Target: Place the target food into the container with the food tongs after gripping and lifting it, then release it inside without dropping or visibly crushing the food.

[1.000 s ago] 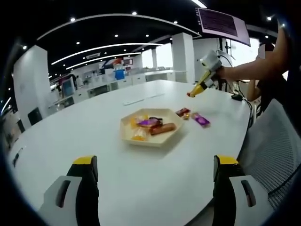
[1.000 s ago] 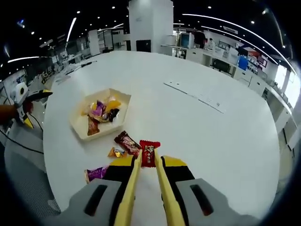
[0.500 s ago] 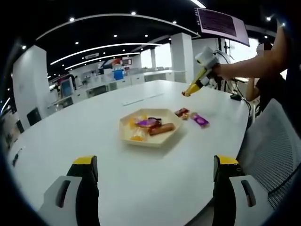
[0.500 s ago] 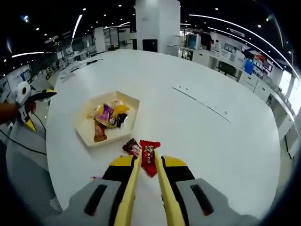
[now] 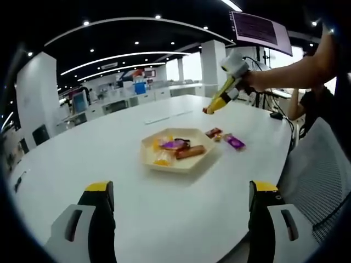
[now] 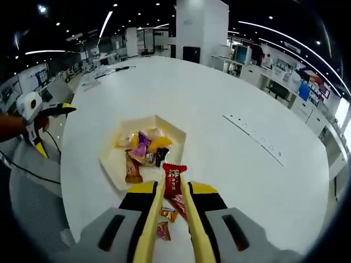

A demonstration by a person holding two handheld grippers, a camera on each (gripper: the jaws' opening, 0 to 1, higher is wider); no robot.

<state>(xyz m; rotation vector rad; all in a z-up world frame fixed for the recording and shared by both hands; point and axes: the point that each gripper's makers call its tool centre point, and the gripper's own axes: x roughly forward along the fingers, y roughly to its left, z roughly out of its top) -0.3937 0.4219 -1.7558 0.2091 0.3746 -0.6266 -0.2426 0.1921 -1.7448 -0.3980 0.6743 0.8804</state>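
In the right gripper view my right gripper [image 6: 173, 189] is shut on a red snack packet [image 6: 174, 179], held in the air just short of the cream hexagonal tray [image 6: 112, 165], which holds several wrapped snacks [image 6: 143, 152]. Beneath the jaws lie an orange candy [image 6: 167, 213] and a pink packet [image 6: 162, 231] on the white table. In the left gripper view my left gripper [image 5: 181, 192] stands open and empty, well back from the tray [image 5: 186, 165]. The right gripper [image 5: 210, 108] shows there above and beyond the tray, held by a person's arm [image 5: 290, 71]. A purple packet [image 5: 235, 142] lies right of the tray.
The large white round table [image 6: 247, 164] has free room on all sides of the tray. The left gripper [image 6: 41, 112] shows at the table's left edge in the right gripper view. A mesh chair [image 5: 312, 175] stands at the right. Desks and pillars stand behind.
My right gripper has lifted the red snack packet off the table and carried it toward the tray, leaving the other packets behind. The left gripper has stayed still and open.
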